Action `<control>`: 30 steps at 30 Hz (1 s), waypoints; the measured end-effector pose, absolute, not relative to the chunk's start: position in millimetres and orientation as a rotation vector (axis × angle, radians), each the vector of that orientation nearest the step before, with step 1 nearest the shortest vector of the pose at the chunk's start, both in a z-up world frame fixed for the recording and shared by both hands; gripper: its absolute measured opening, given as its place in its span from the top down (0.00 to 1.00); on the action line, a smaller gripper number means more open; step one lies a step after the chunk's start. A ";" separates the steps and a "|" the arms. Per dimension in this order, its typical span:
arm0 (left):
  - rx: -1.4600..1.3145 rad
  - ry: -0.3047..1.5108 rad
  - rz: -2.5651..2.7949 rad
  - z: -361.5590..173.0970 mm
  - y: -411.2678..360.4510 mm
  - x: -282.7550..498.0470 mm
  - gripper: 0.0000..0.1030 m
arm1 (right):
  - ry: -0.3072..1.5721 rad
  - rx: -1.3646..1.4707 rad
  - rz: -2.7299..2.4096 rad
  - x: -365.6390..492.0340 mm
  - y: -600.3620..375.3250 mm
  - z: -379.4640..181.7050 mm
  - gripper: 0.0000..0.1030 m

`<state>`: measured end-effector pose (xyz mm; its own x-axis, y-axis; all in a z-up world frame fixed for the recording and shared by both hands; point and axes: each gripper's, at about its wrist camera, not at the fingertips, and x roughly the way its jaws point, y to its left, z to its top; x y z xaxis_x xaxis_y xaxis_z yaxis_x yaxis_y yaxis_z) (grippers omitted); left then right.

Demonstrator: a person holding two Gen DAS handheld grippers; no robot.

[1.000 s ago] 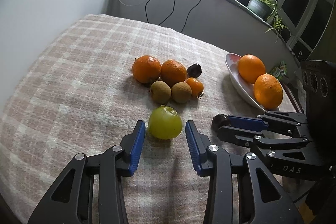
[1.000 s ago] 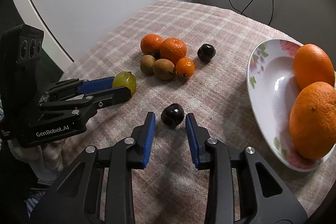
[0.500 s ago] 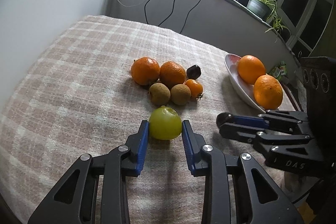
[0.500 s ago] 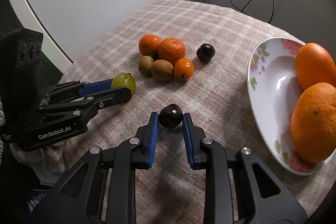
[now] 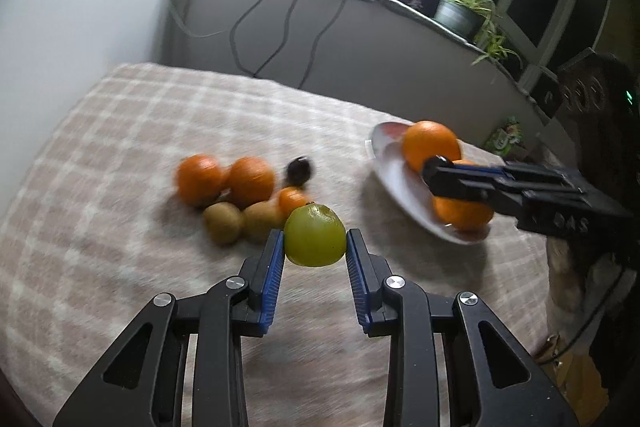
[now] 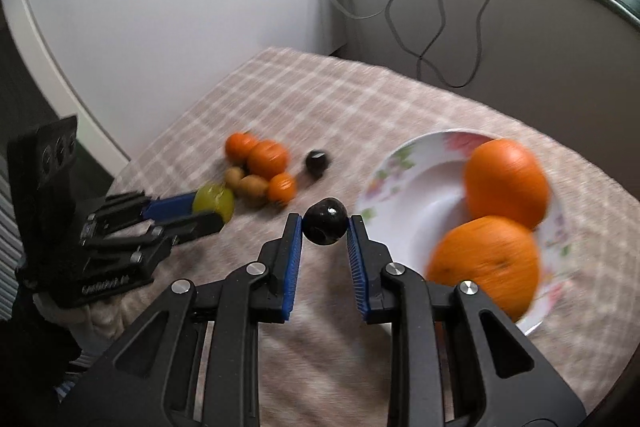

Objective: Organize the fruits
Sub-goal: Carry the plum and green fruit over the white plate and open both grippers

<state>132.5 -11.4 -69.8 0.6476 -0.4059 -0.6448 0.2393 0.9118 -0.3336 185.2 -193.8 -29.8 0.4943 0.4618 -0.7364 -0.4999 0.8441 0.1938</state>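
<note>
Blue-padded right gripper clamps the small round black plum | left gripper clamps my round yellow-green fruit | flowered white plate lies just right of the plum; right hand nearer, I reckon.

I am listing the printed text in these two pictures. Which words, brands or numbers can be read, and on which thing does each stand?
"DAS": on the black side of the right tool, seen in the left wrist view; slightly blurred.
White lettering on the body of the left tool, seen in the right wrist view: too blurred to read.
Nothing else carries readable text.
</note>
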 end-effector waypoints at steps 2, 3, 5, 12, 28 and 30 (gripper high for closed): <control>-0.220 0.779 -0.392 -66.5 -22.9 136.0 0.71 | 0.880 -0.050 0.568 193.3 -202.2 -27.2 0.77; -0.216 0.776 -0.401 -64.7 -28.6 137.6 0.71 | 0.883 -0.047 0.561 197.5 -205.8 -26.5 0.77; -0.201 0.770 -0.422 -61.2 -42.5 141.5 0.71 | 0.890 -0.038 0.554 205.7 -212.2 -26.2 0.77; -0.174 0.761 -0.470 -55.5 -74.9 155.5 0.71 | 0.908 -0.030 0.531 223.9 -225.3 -31.9 0.77; -0.160 0.782 -0.483 -64.6 -102.0 176.2 0.71 | 0.942 -0.053 0.529 249.3 -227.2 -38.3 0.77; -0.158 0.786 -0.484 -66.6 -103.3 176.6 0.71 | 0.947 -0.053 0.529 251.0 -226.3 -39.7 0.77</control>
